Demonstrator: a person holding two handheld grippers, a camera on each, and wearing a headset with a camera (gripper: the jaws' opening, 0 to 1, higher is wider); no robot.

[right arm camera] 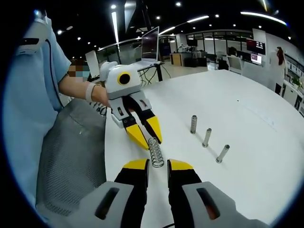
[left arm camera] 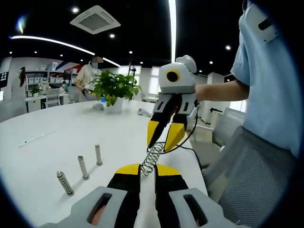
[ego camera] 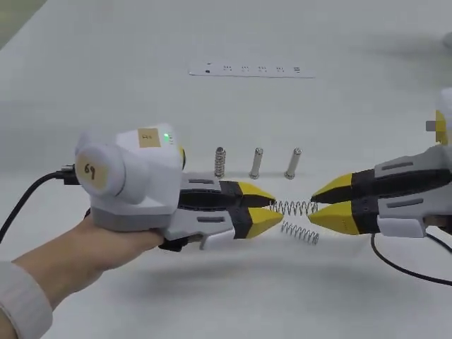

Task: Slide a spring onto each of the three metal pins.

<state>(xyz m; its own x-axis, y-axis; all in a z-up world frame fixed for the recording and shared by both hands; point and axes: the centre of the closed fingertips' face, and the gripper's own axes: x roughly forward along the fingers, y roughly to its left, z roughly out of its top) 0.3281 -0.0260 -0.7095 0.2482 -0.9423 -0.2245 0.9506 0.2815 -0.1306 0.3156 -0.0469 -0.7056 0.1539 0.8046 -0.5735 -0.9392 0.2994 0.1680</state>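
Three upright metal pins stand in a row on the white table (ego camera: 141, 63). The left pin (ego camera: 219, 162) (left arm camera: 64, 183) (right arm camera: 193, 124) wears a spring. The middle pin (ego camera: 256, 162) (left arm camera: 83, 167) (right arm camera: 207, 137) and the right pin (ego camera: 293, 162) (left arm camera: 98, 155) (right arm camera: 222, 153) are bare. In front of them a spring (ego camera: 293, 207) (left arm camera: 152, 159) (right arm camera: 156, 152) hangs level in the air. My left gripper (ego camera: 275, 206) (left arm camera: 147, 169) (right arm camera: 146, 133) is shut on its left end. The right gripper (ego camera: 313, 204) (left arm camera: 163, 137) (right arm camera: 158, 164) stands open around its other end. A second spring (ego camera: 300, 233) lies on the table just below.
A flat white strip with marks (ego camera: 251, 69) lies far back on the table. A potted plant (left arm camera: 114, 88) stands at the table's far end, with a person behind it. A laptop (right arm camera: 149, 45) sits at another edge. Black cables (ego camera: 402, 272) trail from both grippers.
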